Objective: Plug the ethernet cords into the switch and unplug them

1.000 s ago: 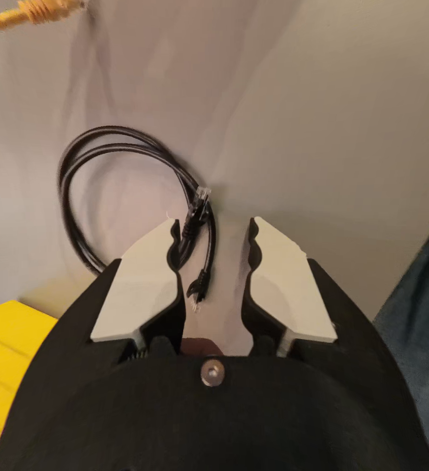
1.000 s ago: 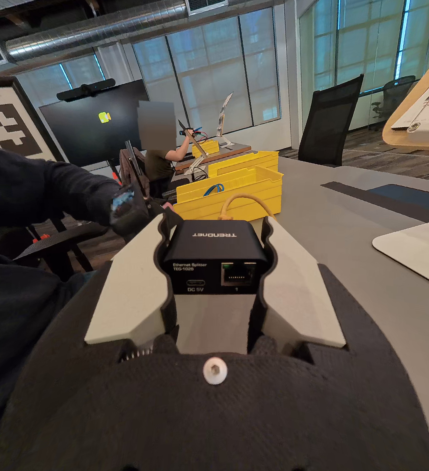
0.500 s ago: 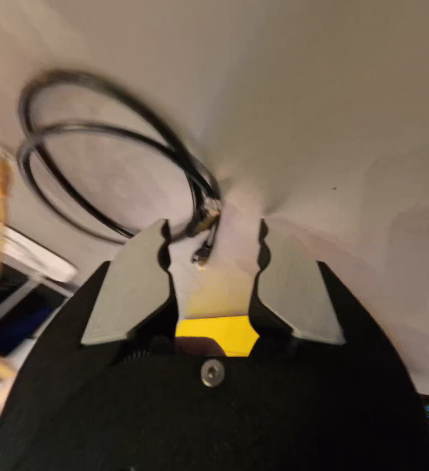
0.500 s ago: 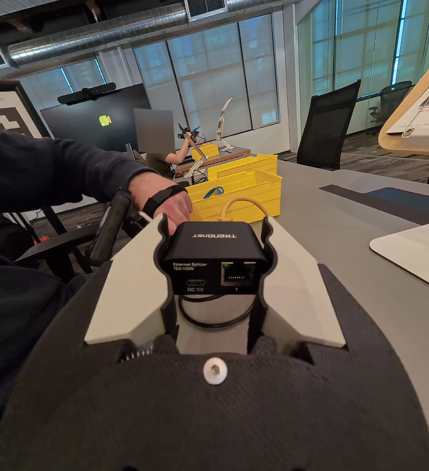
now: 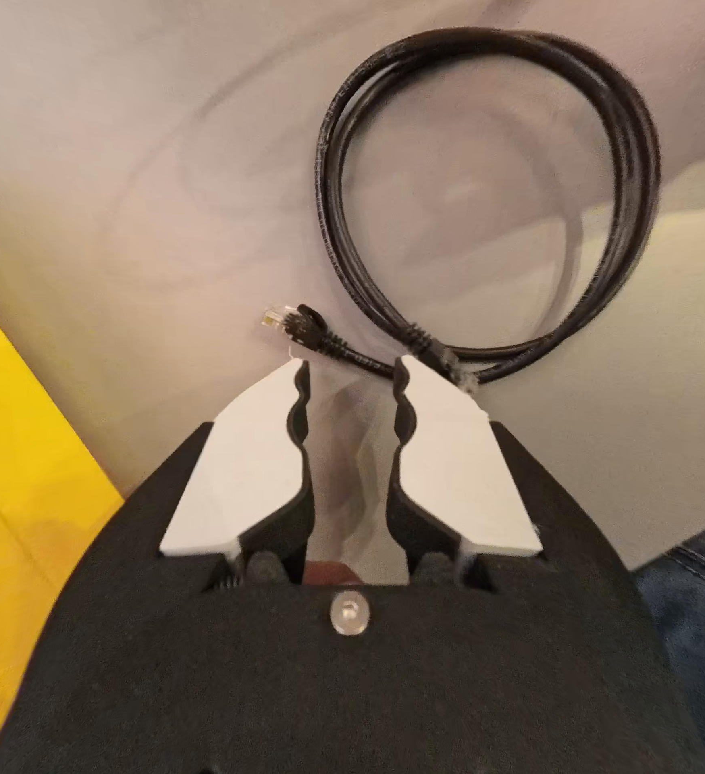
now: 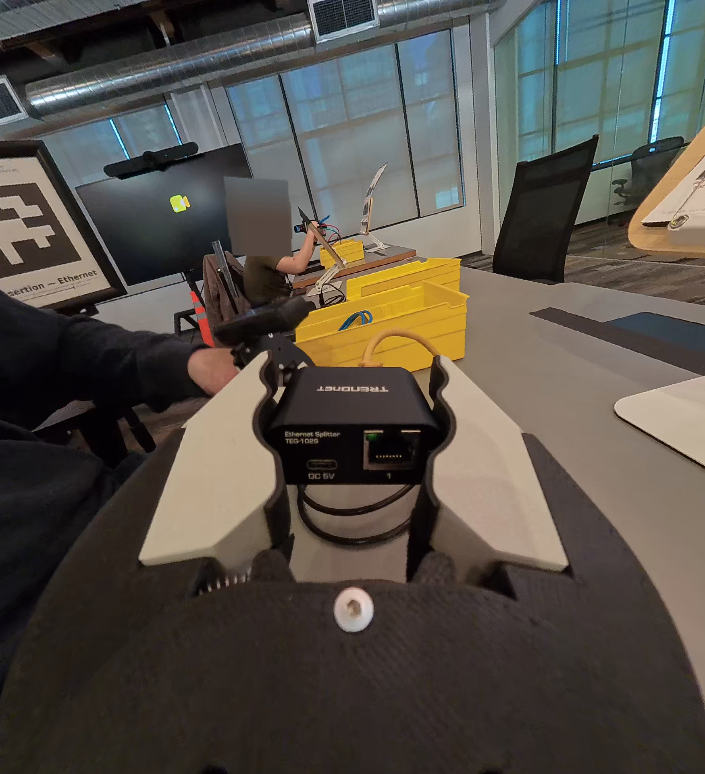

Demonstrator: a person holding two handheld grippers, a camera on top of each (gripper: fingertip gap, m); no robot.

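A coiled black ethernet cord [image 5: 551, 176] lies on the grey table. One clear plug [image 5: 277, 320] points left just beyond my left fingertips; the other plug [image 5: 430, 347] lies by the right fingertip. My left gripper [image 5: 350, 368] is open and empty, just short of the cord. My right gripper [image 6: 352, 368] is shut on a small black switch [image 6: 348, 423], held above the table with its empty port [image 6: 390, 450] facing the camera. A yellow cord [image 6: 396, 341] is plugged into the switch's far side. A loop of the black cord [image 6: 355, 523] shows under the switch.
A yellow bin [image 5: 19, 481] lies left of my left gripper; yellow bins [image 6: 405, 318] stand behind the switch. A white stand base [image 6: 685, 431] sits at the right. My left arm's sleeve [image 6: 70, 377] reaches in from the left. A person sits at a far table.
My left gripper has swung around the black cord; the coil now lies upper right and a plug sits just ahead of the fingertips. The right gripper holds the switch nearly still.
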